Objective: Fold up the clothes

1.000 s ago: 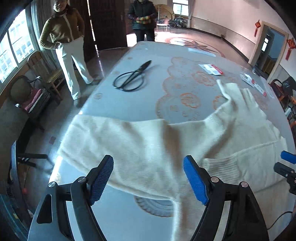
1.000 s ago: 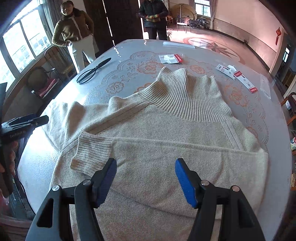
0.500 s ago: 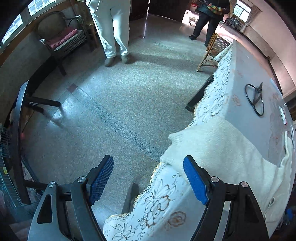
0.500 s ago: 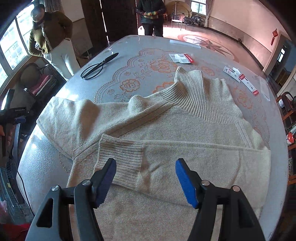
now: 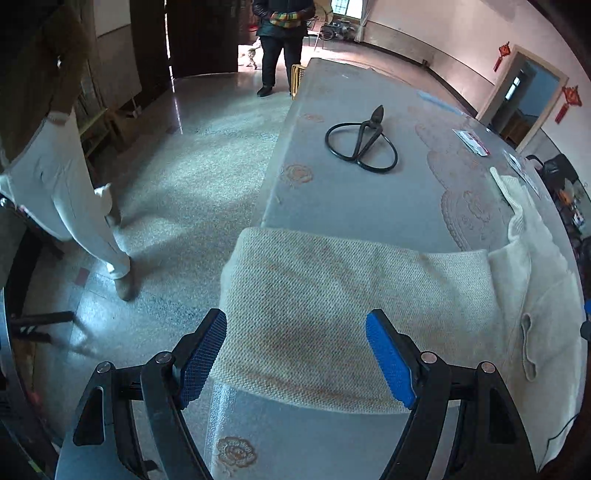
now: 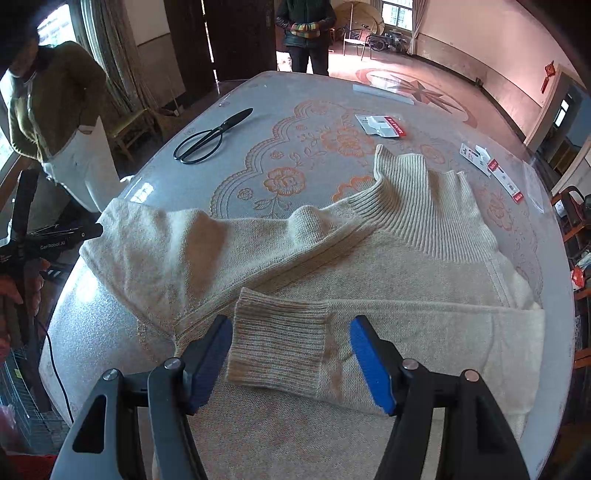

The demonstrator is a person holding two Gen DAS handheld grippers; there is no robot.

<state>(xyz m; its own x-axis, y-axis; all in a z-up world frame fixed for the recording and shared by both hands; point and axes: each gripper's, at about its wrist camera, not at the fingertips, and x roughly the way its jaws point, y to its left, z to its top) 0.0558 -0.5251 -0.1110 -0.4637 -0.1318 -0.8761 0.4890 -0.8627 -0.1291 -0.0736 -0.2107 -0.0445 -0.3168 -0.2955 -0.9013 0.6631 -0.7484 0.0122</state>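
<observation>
A cream knit turtleneck sweater (image 6: 406, 266) lies flat on the round table (image 6: 295, 122). One sleeve is folded across its body, and the ribbed cuff (image 6: 280, 339) of that sleeve lies between the blue pads of my right gripper (image 6: 291, 363), which is open just above it. The other sleeve (image 5: 332, 295) stretches out to the table's left edge. My left gripper (image 5: 297, 360) hovers open over that sleeve's end, its pads clear of the knit. The right wrist view shows the left gripper (image 6: 92, 232) at that edge, held by a hand (image 6: 14, 291).
Black scissors (image 5: 364, 142) lie on the table beyond the sleeve. Paper tags (image 6: 380, 125) and more tags (image 6: 491, 170) lie past the collar. A person in white trousers (image 5: 62, 192) stands close on the left, and another person (image 6: 306, 33) at the far end.
My left gripper swung out over the floor and came back above the sleeve's end at the table edge. My right gripper shifted left, so the ribbed cuff now lies between its pads.
</observation>
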